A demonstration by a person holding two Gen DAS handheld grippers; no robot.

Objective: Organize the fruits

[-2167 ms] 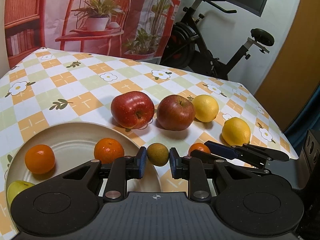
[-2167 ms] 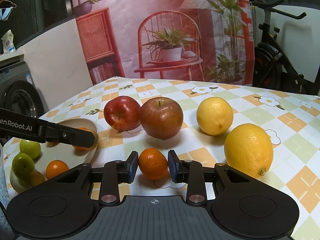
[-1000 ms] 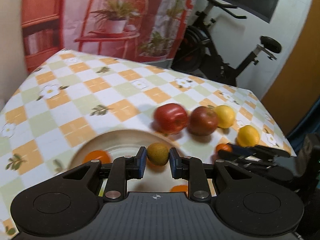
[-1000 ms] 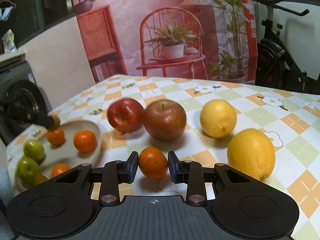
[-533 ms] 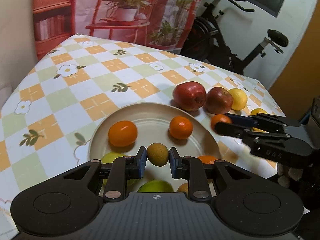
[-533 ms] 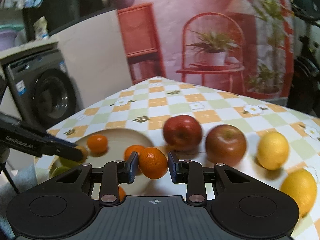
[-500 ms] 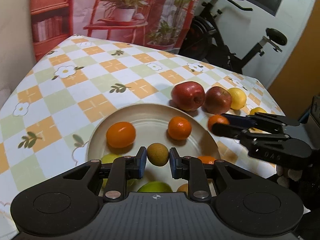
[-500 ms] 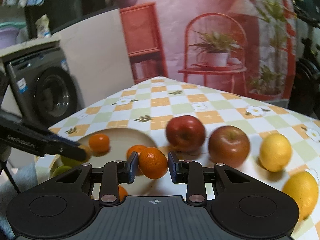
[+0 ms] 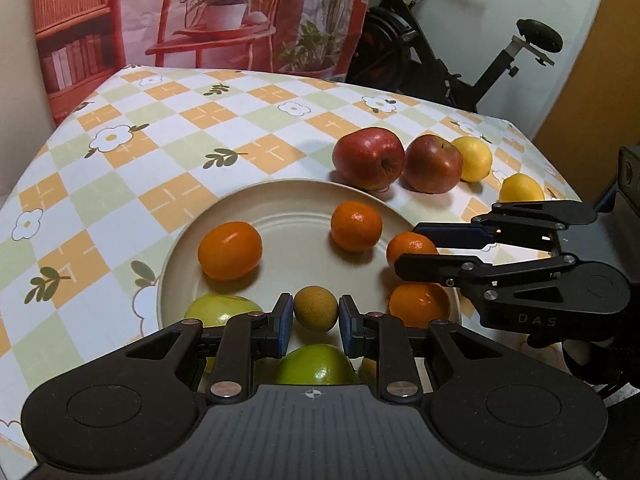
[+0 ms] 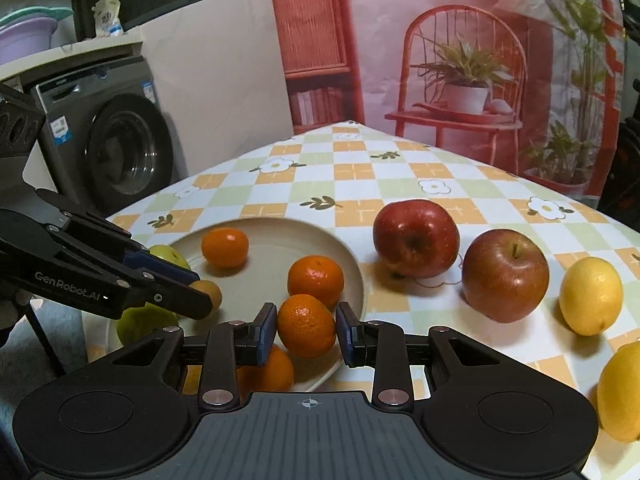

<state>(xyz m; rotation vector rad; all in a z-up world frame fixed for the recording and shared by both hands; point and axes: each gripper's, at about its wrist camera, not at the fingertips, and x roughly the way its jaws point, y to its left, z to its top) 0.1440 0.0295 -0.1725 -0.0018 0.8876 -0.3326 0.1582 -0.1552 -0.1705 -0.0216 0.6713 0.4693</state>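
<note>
Two claws clamped, left claw (image 9: 315,317) on brown fruit (image 9: 315,307), right claw (image 10: 306,334) on tangerine (image 10: 306,325)

plate (image 9: 240,216): smooth cream glaze, soft sheen
tablecloth (image 9: 168,160): smooth printed checks, faint sheen
red apples (image 9: 368,158): glossy, waxy skin
mandarins (image 9: 356,226): dimpled, shiny peel
lemons (image 10: 590,296): pebbled, dull-gloss rind
left gripper (image 9: 316,320): matt black plastic, metal rivets

a home: washing machine (image 10: 120,148), exercise bike (image 9: 460,60) (checked tablecloth (image 9: 180,120) too).
</note>
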